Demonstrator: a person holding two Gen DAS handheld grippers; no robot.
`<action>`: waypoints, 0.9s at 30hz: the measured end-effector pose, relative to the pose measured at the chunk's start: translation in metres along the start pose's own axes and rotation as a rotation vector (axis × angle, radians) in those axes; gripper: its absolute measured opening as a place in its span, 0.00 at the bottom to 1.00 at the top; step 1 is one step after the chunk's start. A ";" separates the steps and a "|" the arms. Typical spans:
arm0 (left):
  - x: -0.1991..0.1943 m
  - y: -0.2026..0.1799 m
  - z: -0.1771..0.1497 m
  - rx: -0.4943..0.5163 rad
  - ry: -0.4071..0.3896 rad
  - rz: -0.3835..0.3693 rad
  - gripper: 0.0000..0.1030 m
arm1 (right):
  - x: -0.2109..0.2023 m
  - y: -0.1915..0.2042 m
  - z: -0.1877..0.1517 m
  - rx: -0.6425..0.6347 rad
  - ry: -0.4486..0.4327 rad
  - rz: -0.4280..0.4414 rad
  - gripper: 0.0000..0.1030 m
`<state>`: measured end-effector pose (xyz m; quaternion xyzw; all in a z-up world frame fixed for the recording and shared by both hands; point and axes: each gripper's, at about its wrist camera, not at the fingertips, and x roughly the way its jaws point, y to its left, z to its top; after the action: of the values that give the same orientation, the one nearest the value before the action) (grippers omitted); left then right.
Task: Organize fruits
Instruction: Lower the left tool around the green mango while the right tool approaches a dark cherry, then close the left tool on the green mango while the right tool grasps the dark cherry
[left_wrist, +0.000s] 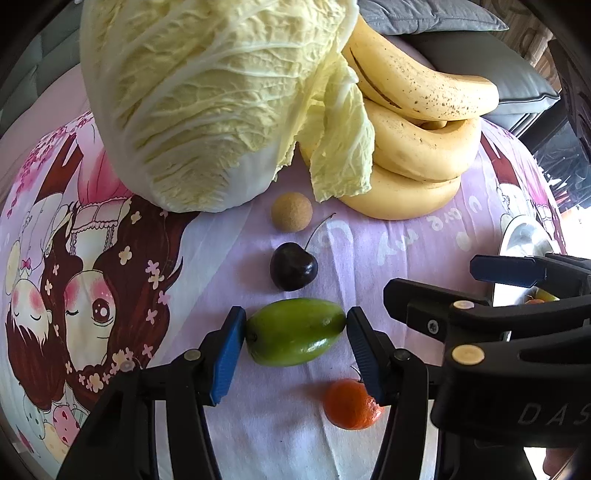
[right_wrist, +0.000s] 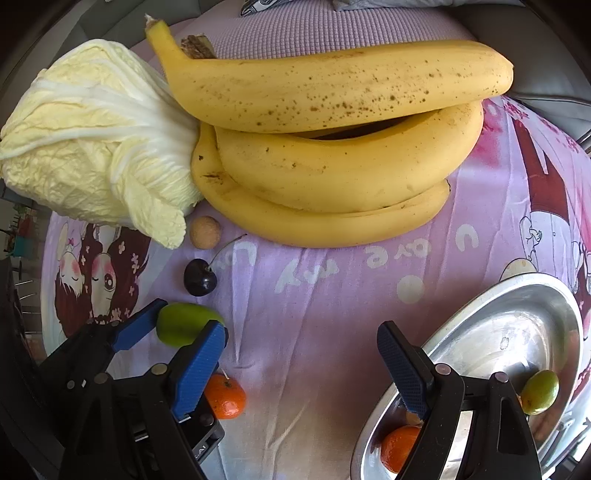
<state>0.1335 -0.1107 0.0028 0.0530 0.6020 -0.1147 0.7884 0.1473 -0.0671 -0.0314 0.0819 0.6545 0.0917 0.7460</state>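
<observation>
A green oval fruit (left_wrist: 295, 331) lies on the pink cartoon cloth between the blue pads of my left gripper (left_wrist: 294, 332); the pads sit at its two ends, touching or nearly so. It also shows in the right wrist view (right_wrist: 181, 323). Beyond it lie a dark cherry (left_wrist: 293, 266) and a small tan round fruit (left_wrist: 291, 212). A tangerine (left_wrist: 349, 404) lies just under the left gripper's right finger. My right gripper (right_wrist: 303, 369) is open and empty over the rim of a metal bowl (right_wrist: 517, 332), which holds a tangerine (right_wrist: 397, 445) and a green fruit (right_wrist: 540, 391).
A large napa cabbage (left_wrist: 207, 99) and a bunch of bananas (left_wrist: 413, 147) lie at the back of the cloth. Grey cushions (left_wrist: 480, 51) sit behind them. The right gripper (left_wrist: 517, 295) shows at the right of the left wrist view.
</observation>
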 end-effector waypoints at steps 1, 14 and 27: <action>0.001 0.000 0.001 -0.005 0.001 -0.002 0.56 | 0.000 0.001 0.000 -0.001 -0.001 0.000 0.84; -0.002 0.023 0.014 -0.093 0.003 -0.017 0.55 | 0.003 0.026 0.006 0.001 -0.026 0.014 0.83; -0.010 0.083 0.002 -0.192 -0.002 -0.055 0.48 | 0.010 0.081 0.025 -0.014 -0.060 0.052 0.61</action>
<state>0.1537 -0.0293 0.0087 -0.0392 0.6108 -0.0780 0.7870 0.1712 0.0141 -0.0185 0.0963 0.6286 0.1133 0.7634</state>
